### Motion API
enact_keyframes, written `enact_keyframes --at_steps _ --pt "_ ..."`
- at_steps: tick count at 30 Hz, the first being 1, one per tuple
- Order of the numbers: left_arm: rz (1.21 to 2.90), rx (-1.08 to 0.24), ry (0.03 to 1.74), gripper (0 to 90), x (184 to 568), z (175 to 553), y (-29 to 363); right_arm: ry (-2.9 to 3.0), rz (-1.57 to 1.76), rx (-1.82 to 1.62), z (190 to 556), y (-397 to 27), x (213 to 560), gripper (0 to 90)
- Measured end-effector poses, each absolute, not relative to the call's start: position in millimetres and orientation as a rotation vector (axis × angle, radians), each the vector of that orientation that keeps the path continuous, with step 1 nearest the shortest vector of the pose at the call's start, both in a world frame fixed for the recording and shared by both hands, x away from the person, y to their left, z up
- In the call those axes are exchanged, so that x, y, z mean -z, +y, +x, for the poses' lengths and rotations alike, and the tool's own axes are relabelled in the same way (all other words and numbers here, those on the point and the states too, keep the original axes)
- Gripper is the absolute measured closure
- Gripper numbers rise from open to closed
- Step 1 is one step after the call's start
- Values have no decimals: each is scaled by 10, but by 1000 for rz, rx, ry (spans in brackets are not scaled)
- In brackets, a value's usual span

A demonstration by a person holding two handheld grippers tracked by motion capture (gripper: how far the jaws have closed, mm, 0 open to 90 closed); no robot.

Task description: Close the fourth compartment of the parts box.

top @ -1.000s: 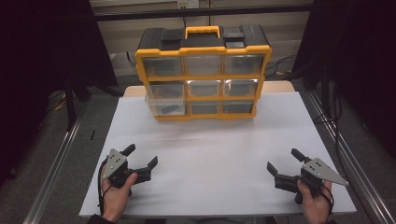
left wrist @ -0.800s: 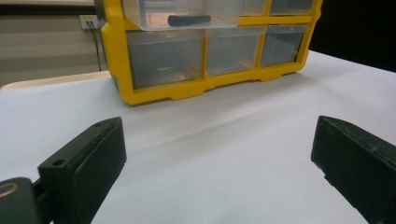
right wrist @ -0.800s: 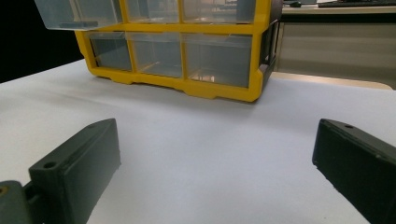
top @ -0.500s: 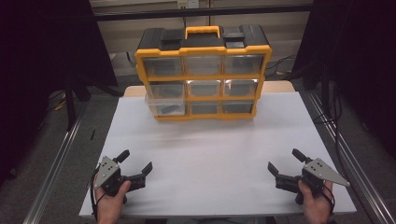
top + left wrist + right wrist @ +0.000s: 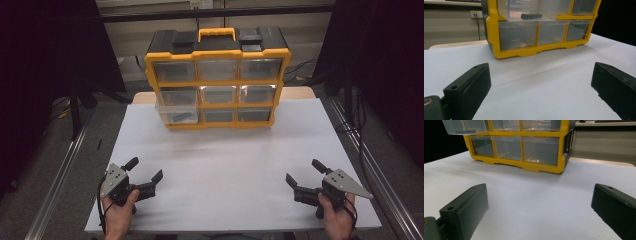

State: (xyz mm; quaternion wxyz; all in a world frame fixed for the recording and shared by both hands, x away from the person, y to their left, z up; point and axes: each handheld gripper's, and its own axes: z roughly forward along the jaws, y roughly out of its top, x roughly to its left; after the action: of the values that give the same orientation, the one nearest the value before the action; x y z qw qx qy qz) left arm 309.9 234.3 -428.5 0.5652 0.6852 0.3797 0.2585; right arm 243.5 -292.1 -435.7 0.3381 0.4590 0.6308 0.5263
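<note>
Grippers, left and right, gape empty, well short of the organizer; its protruding drawer could snag

Pulled-out drawer top cropped, dark item inside possibly a marker

A wide bare stretch of white table lies open between the near edge and the yellow drawer cabinet at the far side, whose pulled-out clear drawer juts forward at its left.
</note>
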Motion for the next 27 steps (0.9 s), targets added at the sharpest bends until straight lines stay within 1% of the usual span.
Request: enact_keyframes --at_steps 4,9,14,18,22,27 --pt "1643 -615 878 30 4281 3126 2313 1647 1194 -1373 2424 -2906 4356 5" --pt "1648 -622 875 37 4260 3167 2251 1650 1190 -1375 2423 -2925 4354 5" --pt "1660 -639 838 54 4187 3213 2208 1653 1182 -1376 2413 -2930 4352 5" --pt "1665 -675 831 55 4133 3267 2122 1656 1183 -1378 2421 -2921 4356 5" --pt "1689 -684 797 65 4117 3293 2052 1655 1182 -1377 2425 -2920 4356 5" --pt "1656 -583 800 57 4132 3371 2054 1656 1185 -1377 2423 -2923 4356 5"
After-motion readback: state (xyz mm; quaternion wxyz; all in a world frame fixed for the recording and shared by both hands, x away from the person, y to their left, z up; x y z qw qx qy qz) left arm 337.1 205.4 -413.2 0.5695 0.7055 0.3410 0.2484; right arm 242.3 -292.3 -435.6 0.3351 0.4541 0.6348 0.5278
